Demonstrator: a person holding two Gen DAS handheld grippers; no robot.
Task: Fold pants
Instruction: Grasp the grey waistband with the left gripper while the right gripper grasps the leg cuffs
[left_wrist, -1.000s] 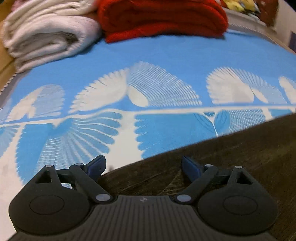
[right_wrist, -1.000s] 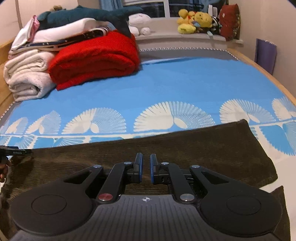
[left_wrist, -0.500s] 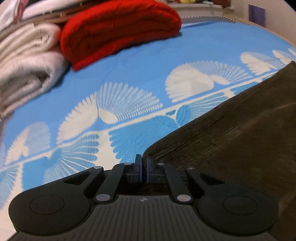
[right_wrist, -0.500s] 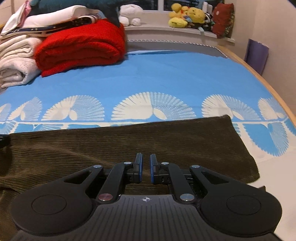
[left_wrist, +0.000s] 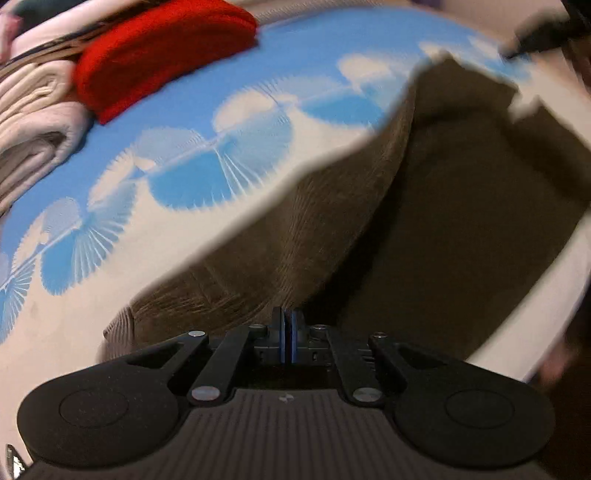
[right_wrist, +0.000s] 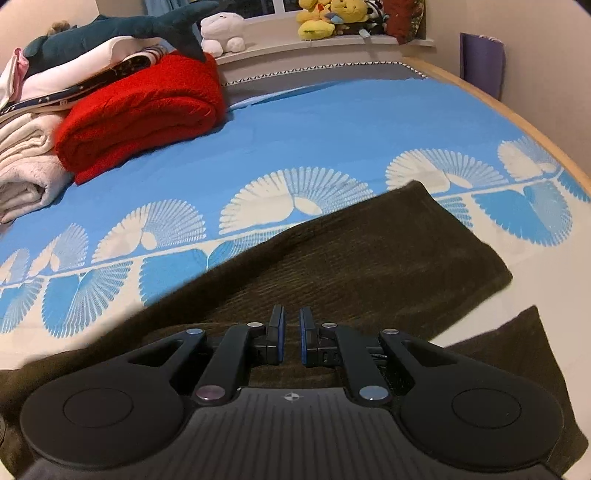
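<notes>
Dark brown corduroy pants (right_wrist: 369, 258) lie across a blue and white bedspread (right_wrist: 332, 122). My right gripper (right_wrist: 291, 332) sits low on them near the front, its jaws nearly together with the cloth pinched between the pads. In the left wrist view my left gripper (left_wrist: 286, 328) is shut on an edge of the pants (left_wrist: 295, 229). That end hangs lifted off the bed, and a fold of cloth runs from the jaws up to the far right. The view is blurred by motion.
A folded red blanket (right_wrist: 147, 107) and cream towels (right_wrist: 26, 166) are stacked at the back left, with a plush shark (right_wrist: 110, 33) on top. Plush toys (right_wrist: 332, 18) line the sill. The bed's wooden edge (right_wrist: 517, 114) curves along the right.
My left gripper went from open to shut on the pants' edge, then swung right and up, lifting the cloth. My right gripper stayed shut and shifted slightly, and the pants now lie slanted.
</notes>
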